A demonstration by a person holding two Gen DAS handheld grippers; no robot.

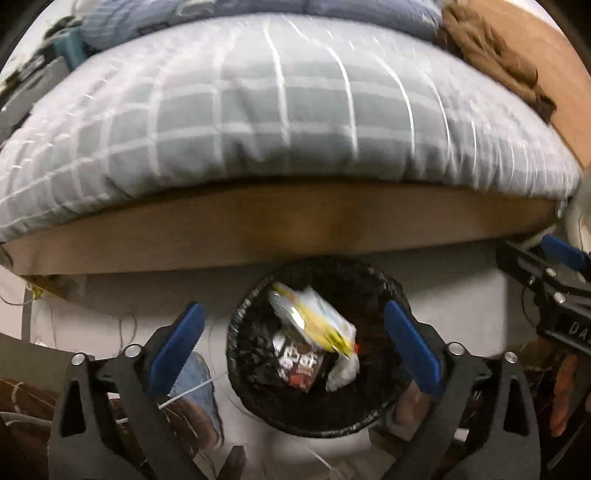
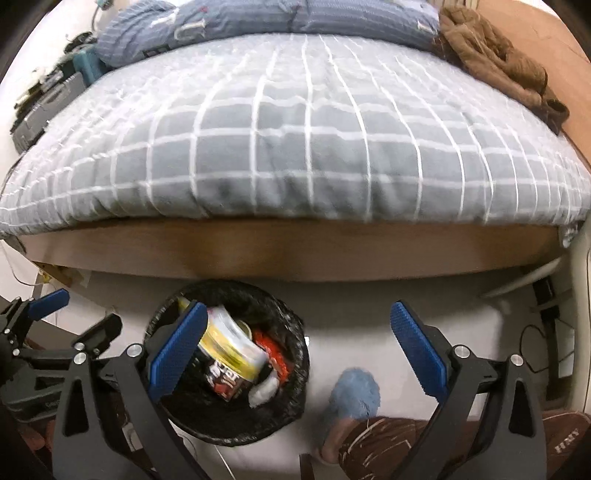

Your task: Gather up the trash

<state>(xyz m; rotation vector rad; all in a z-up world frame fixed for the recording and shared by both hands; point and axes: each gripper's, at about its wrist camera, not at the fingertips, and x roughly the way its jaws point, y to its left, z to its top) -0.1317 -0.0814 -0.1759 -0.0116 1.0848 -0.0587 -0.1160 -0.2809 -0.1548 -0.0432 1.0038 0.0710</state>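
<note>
The yellow-and-clear wrapper (image 1: 314, 317) is lying in the black-lined trash bin (image 1: 236, 354), on top of a dark snack packet (image 1: 299, 365) w/ a red packet (image 2: 273, 354) and a white crumpled bit (image 2: 264, 393) beside it. It's sitting directly below and just fwd of the left hand-held gripper (image 1: 291, 347), which is standing wide open w/ nothing between the pads, so the wrapper looks released and is resting in the bin, not held. Wrapper's long axis is running diagonally, far-left to near-right in the left wrist view.

The right hand-held gripper (image 2: 295, 350) is also gaping open and empty; the bin is lying to its left, under its left finger (image 2: 177, 350), so the left one is nearer to the bin. The right unit is showing at the right edge of the left view.

The bin is standing on a pale floor (image 2: 351, 306), close to the wooden bed frame (image 2: 295, 251). A person's foot in a blue slipper (image 2: 354, 395) is resting on the floor just right of the bin. Above, a grey checked duvet (image 2: 295, 140) is covering the bed, w/ a blue pillow (image 2: 258, 18) and a brown garment (image 2: 495, 59) at the far side. No more trash is showing on the floor in view, so prob. the next piece is lying elsewhere.
</note>
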